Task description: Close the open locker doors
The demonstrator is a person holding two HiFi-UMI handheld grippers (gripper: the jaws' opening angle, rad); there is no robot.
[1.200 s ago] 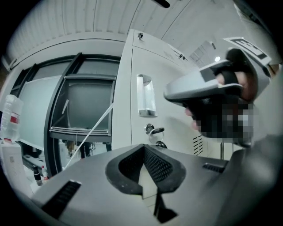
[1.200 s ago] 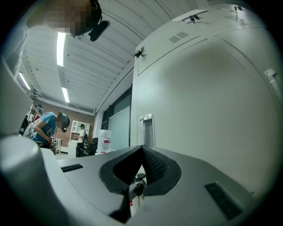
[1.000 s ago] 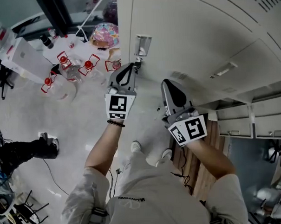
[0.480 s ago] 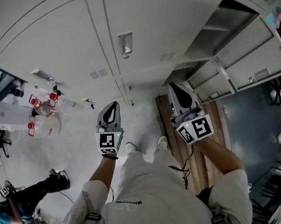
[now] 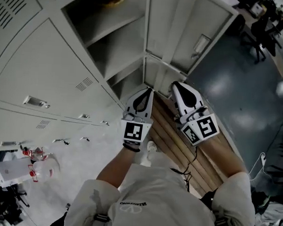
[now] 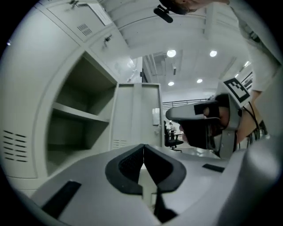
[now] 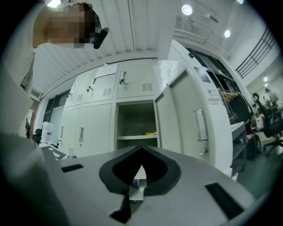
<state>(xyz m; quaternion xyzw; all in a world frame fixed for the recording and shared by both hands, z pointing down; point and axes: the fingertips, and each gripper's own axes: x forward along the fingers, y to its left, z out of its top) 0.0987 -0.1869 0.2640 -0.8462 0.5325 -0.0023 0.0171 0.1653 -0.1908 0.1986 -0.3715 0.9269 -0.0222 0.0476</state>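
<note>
An open grey locker with a shelf inside fills the top middle of the head view. Its door swings out to the right, handle facing me. My left gripper is shut and empty, its tip just below the locker's lower corner. Beside it on the right, my right gripper is also shut and empty. The right gripper view shows the open compartment straight ahead, a yellow object on its shelf, and the door at right. The left gripper view has the compartment at left and the door edge-on.
Closed lockers run along the left. A wooden slatted platform lies on the floor under my arms. Water bottles with red caps stand at the lower left. Blue-grey floor and office chairs lie to the right.
Both grippers and my view have swung along the locker row, from closed doors to the open locker, which is now right in front. Both grippers stayed shut.
</note>
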